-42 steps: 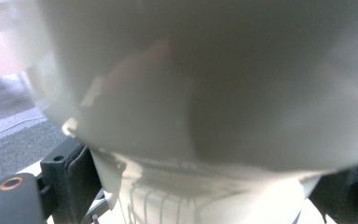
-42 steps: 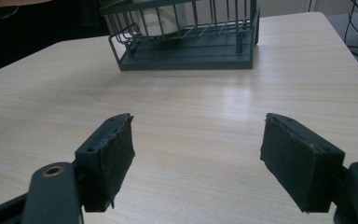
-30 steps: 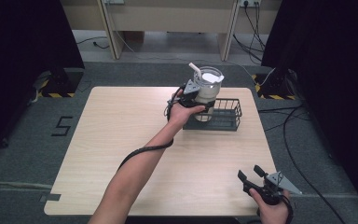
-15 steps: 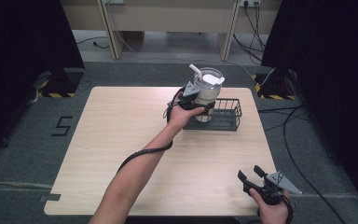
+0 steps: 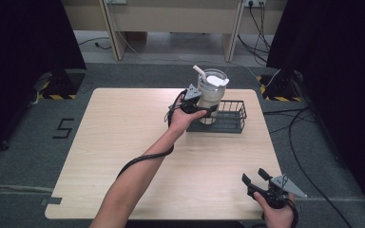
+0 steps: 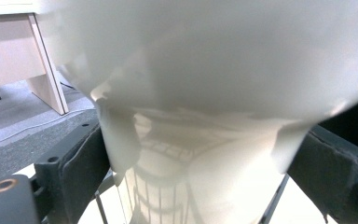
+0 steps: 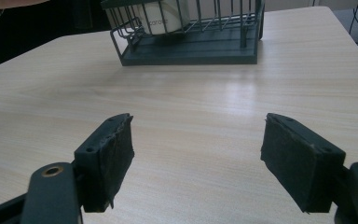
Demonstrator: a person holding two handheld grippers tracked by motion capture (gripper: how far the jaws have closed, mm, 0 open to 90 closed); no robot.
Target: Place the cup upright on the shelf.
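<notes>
Your left gripper pinches the tumbler, a pale cup with a clear lid and a white straw, at the left end of the black wire basket near the far right of the worktop. Compared with the high view a second ago and half a second ago, almost nothing has moved: the left forearm stretches across the worktop along the same line, the tumbler stands upright at the same spot, and the basket has not shifted. In the left gripper view the two jaws press against opposite sides of the tumbler's narrower lower body, with the basket's wires visible through and behind it. The right gripper view shows the tumbler's base low inside the basket's near-left corner; whether it rests on the basket floor or hangs just above it cannot be told. Your right gripper waits at the near right corner of the worktop, well apart from the basket, its jaws spread wide with nothing between them. The stillness suggests a pause at the basket: the grip is secure, and the tumbler is either just seated or about to be lifted out.
</notes>
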